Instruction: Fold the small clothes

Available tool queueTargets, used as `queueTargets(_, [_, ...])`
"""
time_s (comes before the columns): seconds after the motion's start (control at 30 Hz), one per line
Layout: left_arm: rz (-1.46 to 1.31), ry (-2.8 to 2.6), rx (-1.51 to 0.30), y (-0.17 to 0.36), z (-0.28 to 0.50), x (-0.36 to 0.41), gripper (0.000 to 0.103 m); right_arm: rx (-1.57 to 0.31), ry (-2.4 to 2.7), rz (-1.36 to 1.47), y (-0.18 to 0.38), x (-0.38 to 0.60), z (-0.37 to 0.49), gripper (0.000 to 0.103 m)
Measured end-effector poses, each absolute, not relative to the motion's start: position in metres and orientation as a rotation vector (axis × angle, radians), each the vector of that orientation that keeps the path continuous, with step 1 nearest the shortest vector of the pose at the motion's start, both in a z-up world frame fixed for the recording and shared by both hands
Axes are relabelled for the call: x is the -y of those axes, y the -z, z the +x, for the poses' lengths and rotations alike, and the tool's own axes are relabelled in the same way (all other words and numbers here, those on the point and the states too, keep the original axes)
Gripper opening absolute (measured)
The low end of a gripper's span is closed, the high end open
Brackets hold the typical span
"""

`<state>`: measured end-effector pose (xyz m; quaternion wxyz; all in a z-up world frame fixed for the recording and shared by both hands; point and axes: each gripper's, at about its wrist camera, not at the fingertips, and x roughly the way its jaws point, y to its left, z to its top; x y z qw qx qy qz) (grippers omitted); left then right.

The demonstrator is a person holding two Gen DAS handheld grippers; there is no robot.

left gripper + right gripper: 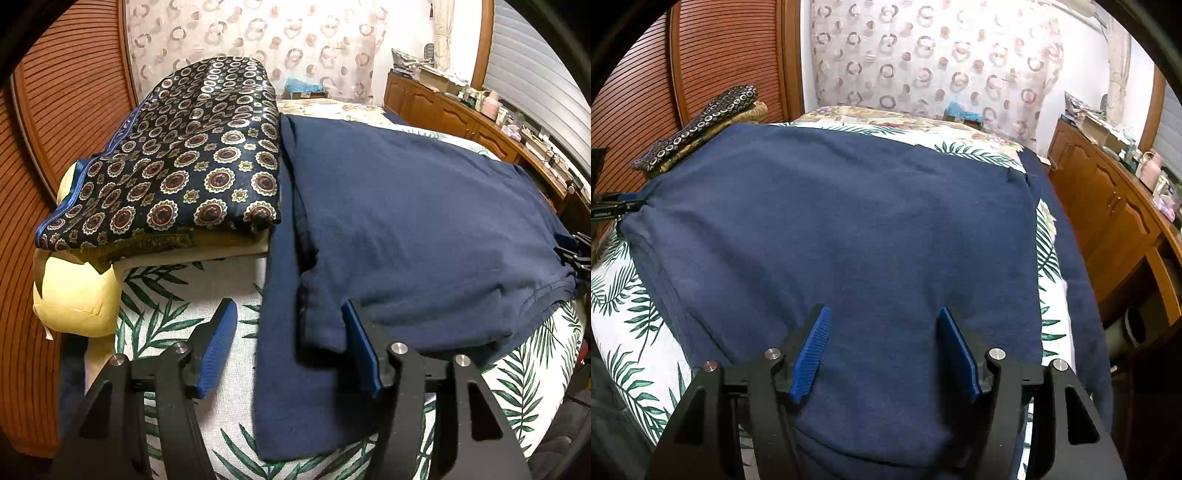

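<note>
My left claw [290, 345] sits nearest, spread wide over the near left corner of the shirt [424, 229], pinching nothing; one blue pad [360, 343] lies against a fold of the cloth. My right claw [882, 349] is spread too, low over the shirt's near edge, gripping nothing. The shirt lies flat on the bed [221, 295]. Left of the shirt, touching it, I see a folded patterned cloth [177, 158] stacked on a yellow pillow [74, 295]. Right of the shirt stands a wooden cabinet [1108, 206].

No readable text, small white lettering on black gripper part [607, 213] illegible
</note>
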<state>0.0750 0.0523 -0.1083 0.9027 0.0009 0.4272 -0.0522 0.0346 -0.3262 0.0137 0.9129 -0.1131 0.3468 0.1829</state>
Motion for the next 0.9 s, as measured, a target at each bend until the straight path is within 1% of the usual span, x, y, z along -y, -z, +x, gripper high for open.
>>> queueTargets(0.3, [-0.054,0.173,-0.886,0.107,0.080,-0.050,0.061,-0.716,-0.389,-0.232,-0.013,0.328,0.036,0.068])
queueTargets(0.47, [-0.029,0.172,-0.888,0.107,0.084,-0.044,0.059,-0.716,-0.390,-0.232,-0.014,0.328,0.036,0.069])
queueTargets(0.53, [-0.021,0.176,-0.887,0.106,0.085,-0.042,0.043,-0.717,-0.391,-0.232,-0.014,0.328,0.036,0.069])
queueTargets(0.57, [-0.018,0.177,-0.887,0.106,0.086,-0.041,0.037,-0.716,-0.392,-0.232,-0.014,0.328,0.036,0.069])
queueTargets(0.6, [-0.022,0.186,-0.888,0.106,0.087,-0.040,0.028,-0.716,-0.392,-0.231,-0.014,0.328,0.036,0.069])
queueTargets(0.63, [-0.022,0.191,-0.885,0.104,0.087,-0.039,0.014,-0.716,-0.393,-0.232,-0.014,0.329,0.036,0.069])
queueTargets(0.7, [0.000,0.201,-0.865,0.099,0.086,-0.032,0.009,-0.716,-0.393,-0.232,-0.014,0.329,0.037,0.069])
queueTargets(0.9, [0.003,0.273,-0.731,0.054,0.078,-0.002,0.009,-0.716,-0.396,-0.231,-0.014,0.329,0.037,0.069])
